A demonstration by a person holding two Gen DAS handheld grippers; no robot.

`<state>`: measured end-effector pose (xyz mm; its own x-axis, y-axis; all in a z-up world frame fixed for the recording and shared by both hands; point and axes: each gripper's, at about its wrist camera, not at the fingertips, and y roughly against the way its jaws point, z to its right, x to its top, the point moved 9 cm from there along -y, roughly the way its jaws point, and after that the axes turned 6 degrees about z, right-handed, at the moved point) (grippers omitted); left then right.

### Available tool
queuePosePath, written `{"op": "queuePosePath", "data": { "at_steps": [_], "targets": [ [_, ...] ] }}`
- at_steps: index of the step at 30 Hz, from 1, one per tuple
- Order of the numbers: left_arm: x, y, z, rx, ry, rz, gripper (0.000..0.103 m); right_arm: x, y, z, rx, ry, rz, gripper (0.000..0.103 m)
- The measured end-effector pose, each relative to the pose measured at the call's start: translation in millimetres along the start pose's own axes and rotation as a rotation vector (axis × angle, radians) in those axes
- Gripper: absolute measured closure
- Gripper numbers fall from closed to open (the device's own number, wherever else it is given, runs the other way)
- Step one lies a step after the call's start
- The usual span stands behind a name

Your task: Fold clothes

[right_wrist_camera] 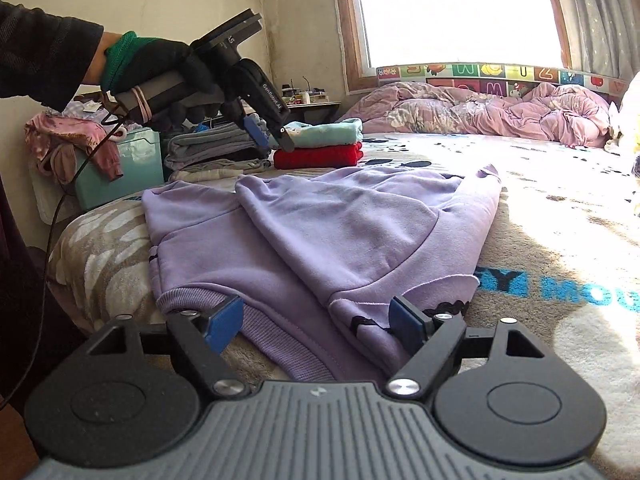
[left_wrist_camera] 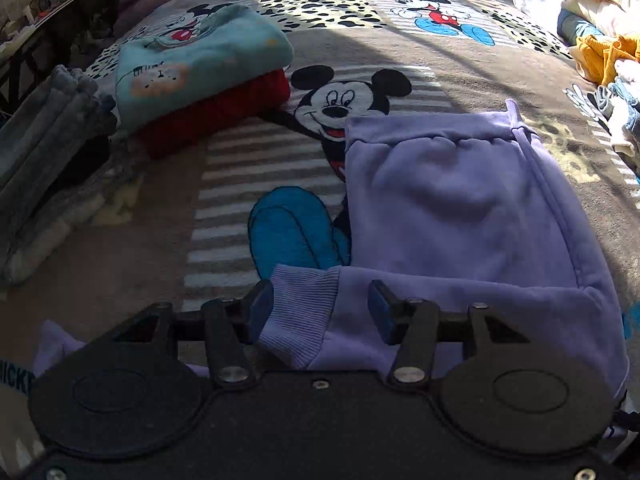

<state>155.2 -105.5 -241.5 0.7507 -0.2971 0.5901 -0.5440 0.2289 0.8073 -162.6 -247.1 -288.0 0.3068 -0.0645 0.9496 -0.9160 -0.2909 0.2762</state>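
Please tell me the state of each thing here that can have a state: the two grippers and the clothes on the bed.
Left gripper: open, raised above the bed, holding nothing.
Right gripper: open, low over the sweatshirt's hem.
Purple sweatshirt: lying flat, partly folded, one sleeve laid across.
Teal garment: folded, stacked on the red one.
Red garment: folded, bottom of stack.
Grey clothes: folded, piled.

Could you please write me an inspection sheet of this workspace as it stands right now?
Surface: cartoon-print blanket over a bed.
Job's things: lilac sweatshirt lying partly folded; its ribbed cuff lies between the left fingers.
Clutter: teal folded top on red folded garment; grey stack; unfolded pile.
Grippers: left gripper open, above the cloth; right gripper open at the hem.
Cables: black cable hanging from the left hand.
Surroundings: bright window, pink duvet.
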Motion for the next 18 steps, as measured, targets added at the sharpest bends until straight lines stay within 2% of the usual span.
{"op": "queuePosePath", "data": {
  "at_steps": [5,7,8,9,10,13,15,18],
  "targets": [
    [-23.8,-4.3,-23.6,-0.078,0.243,-0.004,0.052,1.3,-4.2,-1.6,-0.008,-0.006,0.000,0.023],
    [-26.9,-5.7,-21.6,-0.103,0.273,0.000,0.052,1.1,-5.6,-1.9,-0.012,-0.005,-0.001,0.023],
    [-27.5,-6.2,-20.0,-0.102,0.270,0.005,0.052,1.1,-6.3,-2.0,-0.014,-0.005,-0.002,0.023],
    [-27.9,-6.5,-18.5,-0.098,0.264,0.012,0.057,1.0,-7.0,-2.1,-0.016,-0.005,-0.002,0.023],
    [-28.0,-7.4,-15.4,-0.106,0.255,0.014,0.072,0.8,-7.6,-2.6,-0.019,-0.003,-0.002,0.023],
    [-25.7,-6.0,1.1,-0.096,0.125,0.053,0.095,1.1,-8.5,-4.7,-0.030,0.012,0.004,0.024],
    [-21.2,3.2,8.5,-0.097,0.066,0.095,0.095,3.0,-7.5,-4.6,-0.051,0.038,0.020,0.024],
    [-9.8,26.2,10.2,-0.115,0.032,0.164,0.096,2.2,-9.1,-3.0,-0.059,0.043,0.019,0.024]
  ]
}}
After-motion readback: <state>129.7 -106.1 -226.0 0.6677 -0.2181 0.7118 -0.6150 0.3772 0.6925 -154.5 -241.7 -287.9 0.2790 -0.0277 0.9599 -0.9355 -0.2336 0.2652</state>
